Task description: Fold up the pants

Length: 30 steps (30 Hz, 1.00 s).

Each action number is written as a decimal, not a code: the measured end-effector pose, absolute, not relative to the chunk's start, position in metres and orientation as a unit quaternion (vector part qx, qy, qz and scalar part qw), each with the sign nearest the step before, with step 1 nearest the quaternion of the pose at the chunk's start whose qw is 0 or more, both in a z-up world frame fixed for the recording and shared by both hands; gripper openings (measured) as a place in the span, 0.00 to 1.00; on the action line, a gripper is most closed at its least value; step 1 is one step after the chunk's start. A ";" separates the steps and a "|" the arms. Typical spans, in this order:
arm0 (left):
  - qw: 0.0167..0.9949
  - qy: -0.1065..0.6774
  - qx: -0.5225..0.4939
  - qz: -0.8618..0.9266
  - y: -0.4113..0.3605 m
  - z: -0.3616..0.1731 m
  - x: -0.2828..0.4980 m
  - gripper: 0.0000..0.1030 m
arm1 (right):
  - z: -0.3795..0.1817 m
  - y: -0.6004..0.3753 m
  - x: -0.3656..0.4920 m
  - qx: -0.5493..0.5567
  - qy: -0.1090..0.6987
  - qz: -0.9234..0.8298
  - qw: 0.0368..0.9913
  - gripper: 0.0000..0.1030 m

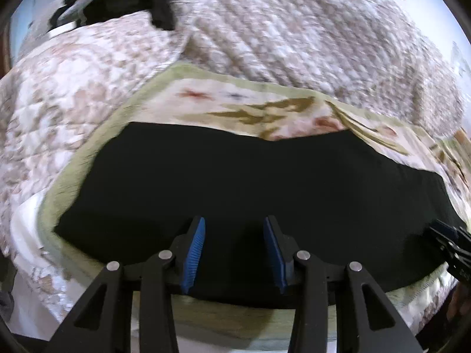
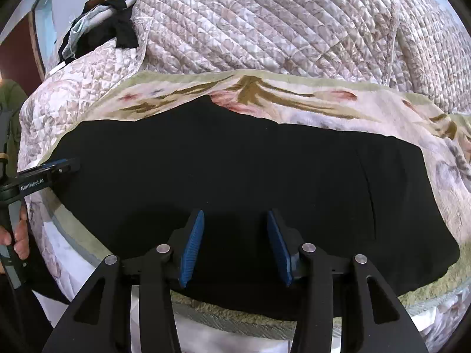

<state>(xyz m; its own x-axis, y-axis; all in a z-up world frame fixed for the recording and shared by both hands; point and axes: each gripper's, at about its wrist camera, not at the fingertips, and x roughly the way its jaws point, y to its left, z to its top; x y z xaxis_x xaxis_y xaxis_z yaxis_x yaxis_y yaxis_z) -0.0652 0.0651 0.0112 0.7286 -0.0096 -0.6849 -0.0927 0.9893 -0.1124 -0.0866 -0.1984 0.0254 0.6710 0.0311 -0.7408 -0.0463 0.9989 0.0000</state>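
Black pants on the bed.
My left claw and right claw hover released above them.

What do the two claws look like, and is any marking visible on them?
Each claw, left and right, has black angular linkage arms with round silver pivot pins and two fingers lined with ribbed blue pads. In the right wrist view, the left claw's body bears white "GenRobot.AI" lettering. No cables are visible.

Black pants; floral cream blanket; blue-padded tools.
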 end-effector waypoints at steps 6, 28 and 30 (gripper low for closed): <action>0.920 0.358 -0.135 0.091 0.111 0.012 -0.085 0.43 | 0.025 -0.198 -0.087 -0.009 0.404 0.021 0.914 0.44; 0.896 0.299 -0.309 0.110 0.172 -0.008 -0.104 0.52 | 0.025 -0.197 -0.086 -0.003 0.403 0.025 0.915 0.49; 0.896 0.294 -0.312 0.110 0.173 -0.008 -0.099 0.50 | 0.025 -0.197 -0.086 -0.002 0.403 0.026 0.915 0.49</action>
<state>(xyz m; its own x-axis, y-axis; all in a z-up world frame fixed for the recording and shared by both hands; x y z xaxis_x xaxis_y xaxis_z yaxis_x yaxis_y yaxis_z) -0.0988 0.1730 -0.0075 0.8022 0.0140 -0.5970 -0.3820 0.7804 -0.4950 -0.0858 -0.1972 0.0251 0.6739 0.0451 -0.7374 -0.0491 0.9987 0.0162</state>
